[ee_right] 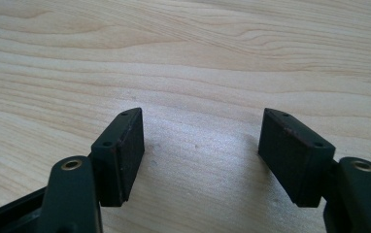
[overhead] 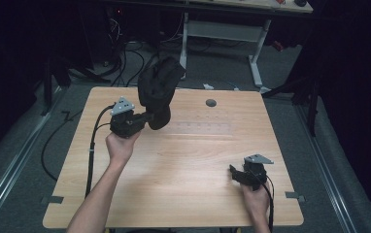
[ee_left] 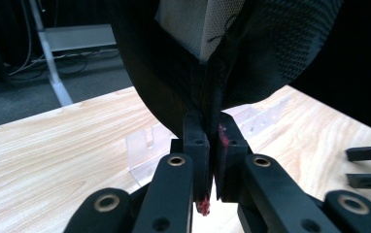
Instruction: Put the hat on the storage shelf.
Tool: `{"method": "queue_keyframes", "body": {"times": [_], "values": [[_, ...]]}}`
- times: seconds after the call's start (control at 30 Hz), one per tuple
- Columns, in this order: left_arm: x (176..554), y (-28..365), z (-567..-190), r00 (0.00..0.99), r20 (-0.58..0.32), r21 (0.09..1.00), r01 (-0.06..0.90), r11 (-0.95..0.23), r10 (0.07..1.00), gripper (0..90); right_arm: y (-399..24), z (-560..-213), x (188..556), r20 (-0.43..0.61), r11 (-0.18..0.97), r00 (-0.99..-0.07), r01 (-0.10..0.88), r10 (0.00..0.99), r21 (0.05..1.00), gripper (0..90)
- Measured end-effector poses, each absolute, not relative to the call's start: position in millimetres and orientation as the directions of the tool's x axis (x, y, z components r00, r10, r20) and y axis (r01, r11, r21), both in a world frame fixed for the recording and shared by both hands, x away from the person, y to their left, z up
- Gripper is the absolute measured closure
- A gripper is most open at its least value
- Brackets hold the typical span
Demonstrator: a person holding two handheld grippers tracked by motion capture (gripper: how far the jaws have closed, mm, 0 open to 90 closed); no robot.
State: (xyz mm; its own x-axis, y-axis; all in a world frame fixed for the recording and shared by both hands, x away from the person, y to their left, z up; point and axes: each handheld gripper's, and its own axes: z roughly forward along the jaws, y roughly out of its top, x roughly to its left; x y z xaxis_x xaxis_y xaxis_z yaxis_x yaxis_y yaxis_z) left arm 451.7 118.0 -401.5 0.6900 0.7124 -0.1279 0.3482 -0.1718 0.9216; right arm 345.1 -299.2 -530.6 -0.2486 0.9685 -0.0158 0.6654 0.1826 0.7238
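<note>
Your left tongs point(ee_left: 208, 145) pinch the seam of a black mesh-textured bag point(overhead: 158, 90) with pale lining, lifted above the table point(overhead: 188, 194), while your right tongs point(ee_right: 200, 155) gape empty.

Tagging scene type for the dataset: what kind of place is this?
Probably a lab or data-collection room: bare light wooden table, black curtains around it, loose cables on grey floor, white-legged adjustable desk behind.

Wooden table point(overhead: 183, 160) evenly lit from above, surroundings dark toward frame edges, high view soft, near jaws slightly blurred.
</note>
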Motion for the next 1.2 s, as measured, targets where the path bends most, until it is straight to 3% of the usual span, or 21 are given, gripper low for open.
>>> {"method": "queue_keyframes", "body": {"times": [1.2], "values": [[468.1, 101.1, -437.3, 0.664, -0.124, 0.893, 0.398, -0.208, 0.737, 85.7, -298.9, -530.8, 344.8, -0.014, 0.181, -0.248, 0.665, 0.969, 0.725, 33.3]]}}
